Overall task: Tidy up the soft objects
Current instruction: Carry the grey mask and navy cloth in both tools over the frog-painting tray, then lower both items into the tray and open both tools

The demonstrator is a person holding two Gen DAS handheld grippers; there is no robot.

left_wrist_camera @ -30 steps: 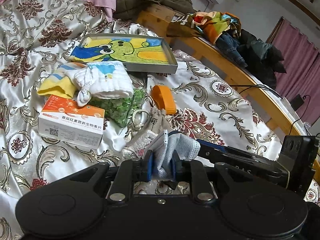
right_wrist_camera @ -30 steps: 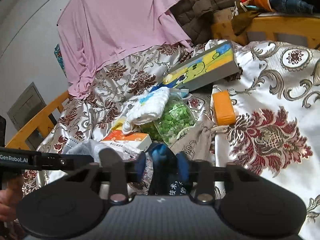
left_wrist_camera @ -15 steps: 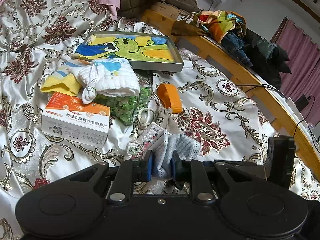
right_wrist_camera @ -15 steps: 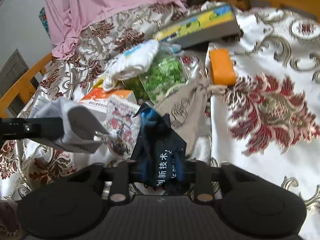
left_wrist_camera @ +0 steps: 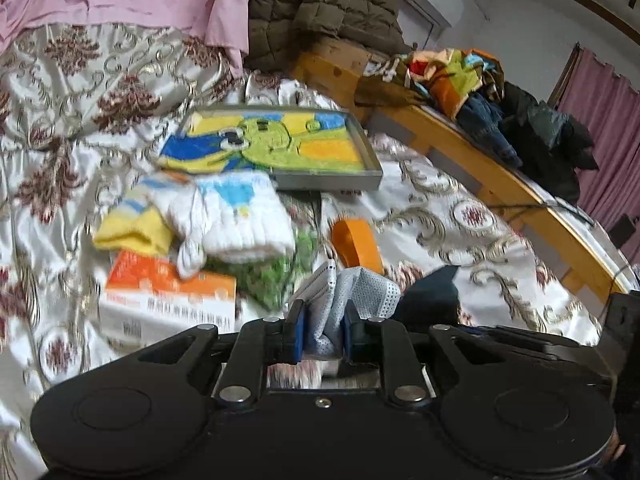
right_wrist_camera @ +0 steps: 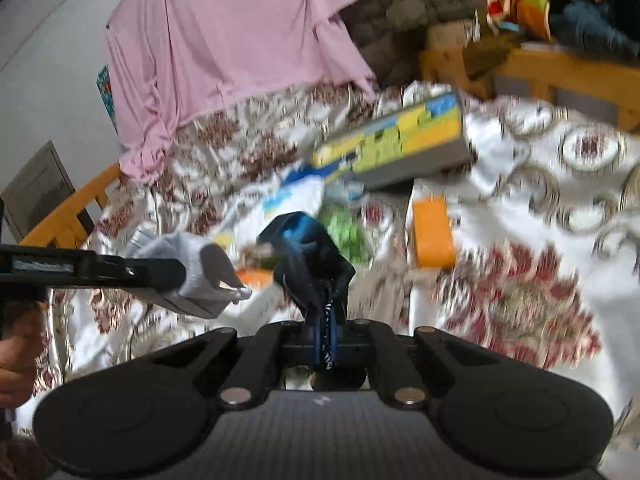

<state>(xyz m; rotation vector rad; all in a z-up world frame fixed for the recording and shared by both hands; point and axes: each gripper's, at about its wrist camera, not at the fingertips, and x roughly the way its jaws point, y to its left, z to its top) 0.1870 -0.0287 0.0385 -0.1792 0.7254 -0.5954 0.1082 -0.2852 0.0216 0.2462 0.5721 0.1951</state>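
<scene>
On bed: one orange box (left_wrist_camera: 170, 284); two socks (left_wrist_camera: 224, 216)

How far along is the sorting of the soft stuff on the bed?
Nothing looks sorted yet. In hand: the left gripper is shut on a pale mesh cloth, and the right gripper is shut on a dark blue fabric piece. Left on the bedspread: the white baby garment and the yellow cloth, piled among boxes.
</scene>
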